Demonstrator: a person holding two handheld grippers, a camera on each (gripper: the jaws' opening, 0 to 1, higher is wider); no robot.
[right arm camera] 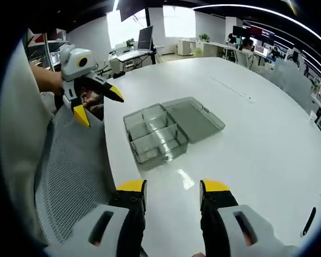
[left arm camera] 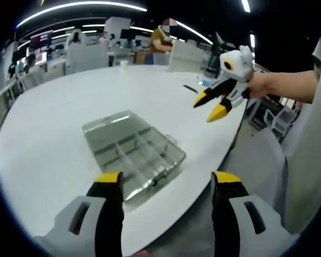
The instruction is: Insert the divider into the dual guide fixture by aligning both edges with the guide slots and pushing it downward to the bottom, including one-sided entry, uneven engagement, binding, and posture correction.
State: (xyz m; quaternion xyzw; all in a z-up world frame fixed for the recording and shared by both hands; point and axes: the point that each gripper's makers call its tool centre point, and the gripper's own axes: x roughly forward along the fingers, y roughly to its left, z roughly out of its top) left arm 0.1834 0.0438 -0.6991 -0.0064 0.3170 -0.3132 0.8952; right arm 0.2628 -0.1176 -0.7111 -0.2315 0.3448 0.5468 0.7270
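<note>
- Your clear plastic organizer box (right arm camera: 150, 134) lies open near the edge of the white table (right arm camera: 257, 139), its flat lid (right arm camera: 195, 118) folded out beside the tray.
- Clear partitions (left arm camera: 132, 152) split the tray into compartments; you cannot tell whether anything lies in them.
- Your left gripper (left arm camera: 168, 179) hovers above the table edge, jaws wide apart, holding nothing.
- Your right gripper (right arm camera: 171, 186) is likewise spread and empty, short of the box.

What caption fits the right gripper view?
Both grippers hover open above a clear compartment box, lid open, on the white table.
</note>
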